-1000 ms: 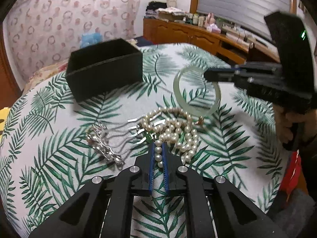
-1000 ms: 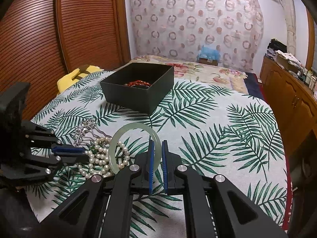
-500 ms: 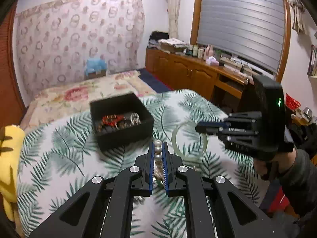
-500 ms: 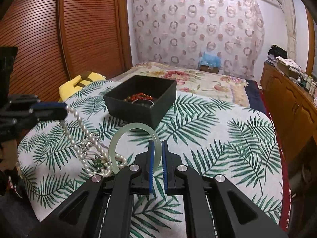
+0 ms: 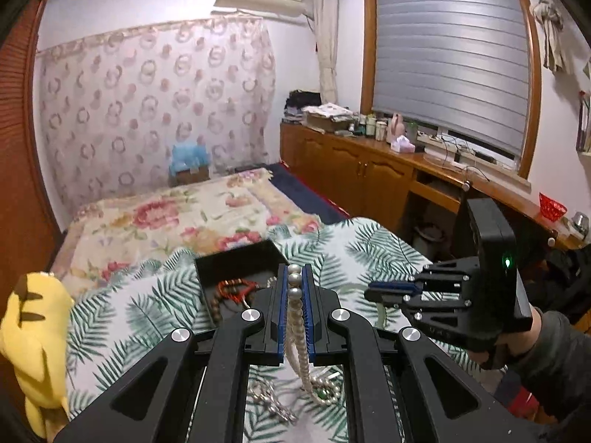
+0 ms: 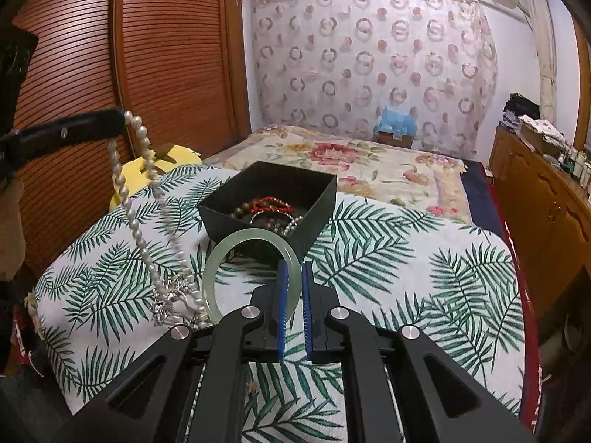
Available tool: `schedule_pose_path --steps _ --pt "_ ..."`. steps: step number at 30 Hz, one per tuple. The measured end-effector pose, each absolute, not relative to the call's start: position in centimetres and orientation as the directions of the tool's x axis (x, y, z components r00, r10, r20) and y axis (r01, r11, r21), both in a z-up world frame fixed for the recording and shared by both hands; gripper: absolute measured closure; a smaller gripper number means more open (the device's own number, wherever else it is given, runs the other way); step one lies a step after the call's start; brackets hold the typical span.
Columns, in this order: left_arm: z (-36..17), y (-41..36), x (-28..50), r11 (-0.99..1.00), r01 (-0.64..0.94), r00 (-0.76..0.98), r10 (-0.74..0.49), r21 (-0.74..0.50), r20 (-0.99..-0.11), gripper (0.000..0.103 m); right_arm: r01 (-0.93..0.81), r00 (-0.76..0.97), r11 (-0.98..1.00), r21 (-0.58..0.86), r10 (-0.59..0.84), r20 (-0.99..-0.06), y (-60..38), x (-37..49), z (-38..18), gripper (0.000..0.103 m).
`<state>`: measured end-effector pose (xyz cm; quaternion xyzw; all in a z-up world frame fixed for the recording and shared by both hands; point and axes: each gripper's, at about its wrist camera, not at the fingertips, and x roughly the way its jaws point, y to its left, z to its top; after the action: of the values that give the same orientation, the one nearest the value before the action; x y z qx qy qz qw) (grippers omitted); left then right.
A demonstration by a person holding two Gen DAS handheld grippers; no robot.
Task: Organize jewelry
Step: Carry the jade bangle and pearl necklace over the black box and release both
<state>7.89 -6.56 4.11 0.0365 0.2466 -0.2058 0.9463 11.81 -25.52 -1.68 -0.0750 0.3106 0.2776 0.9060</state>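
Tongs first: through the left wrist view, our left tongs (image 5: 294, 277) pinch a pearl necklace (image 5: 300, 347) dangling toward the leaf-print worktop (image 5: 122, 317). Through the right wrist view, our right tongs (image 6: 293, 277) clamp a jade bangle (image 6: 236, 254) upright, near a black box (image 6: 306, 217) of beads.
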Motion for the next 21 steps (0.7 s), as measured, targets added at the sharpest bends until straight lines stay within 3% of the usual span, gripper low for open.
schedule_pose_path --steps 21 --pt "10.9 -4.9 13.0 0.942 0.336 0.863 -0.303 0.010 -0.403 0.096 -0.563 0.664 0.826 0.010 0.460 -0.590 -23.2 15.0 0.0 0.094"
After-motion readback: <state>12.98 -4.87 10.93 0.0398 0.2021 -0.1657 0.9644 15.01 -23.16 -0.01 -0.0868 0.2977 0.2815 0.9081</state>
